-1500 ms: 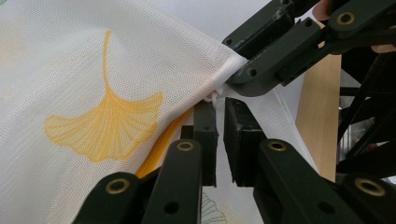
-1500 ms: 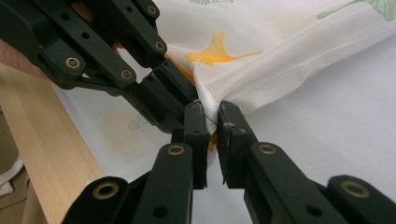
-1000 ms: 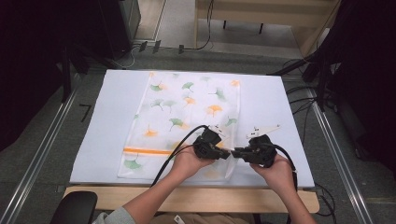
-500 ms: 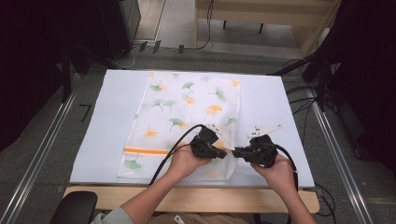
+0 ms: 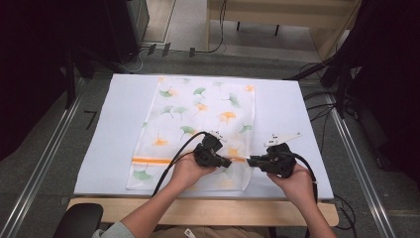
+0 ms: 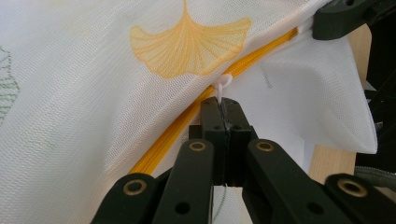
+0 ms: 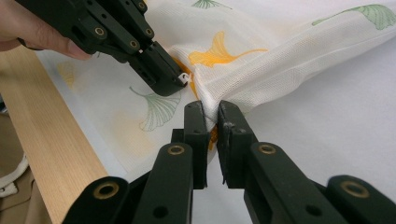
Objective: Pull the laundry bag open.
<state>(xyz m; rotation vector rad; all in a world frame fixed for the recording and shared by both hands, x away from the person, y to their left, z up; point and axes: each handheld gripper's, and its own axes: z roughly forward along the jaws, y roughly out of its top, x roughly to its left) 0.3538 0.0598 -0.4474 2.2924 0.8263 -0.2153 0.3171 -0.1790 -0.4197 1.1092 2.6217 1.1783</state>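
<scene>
I'm seeing the table (image 5: 124, 129) evenly lit from above, while the surroundings are sinking into darkness. Both gripper views are staying bright and soft-shadowed; the near jaws are blurring slightly.

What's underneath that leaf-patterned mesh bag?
The mesh bag lies flat on a white sheet that covers the table; pale wood shows at the near edge. Whatever sits directly beneath the bag, or inside it, is hidden by the fabric.

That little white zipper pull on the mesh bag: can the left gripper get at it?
Yes, it seems so: the left gripper is already shut on the zipper pull, with nothing between them. The right gripper pinches the mesh bag at the zipper's end, steadying it.
</scene>
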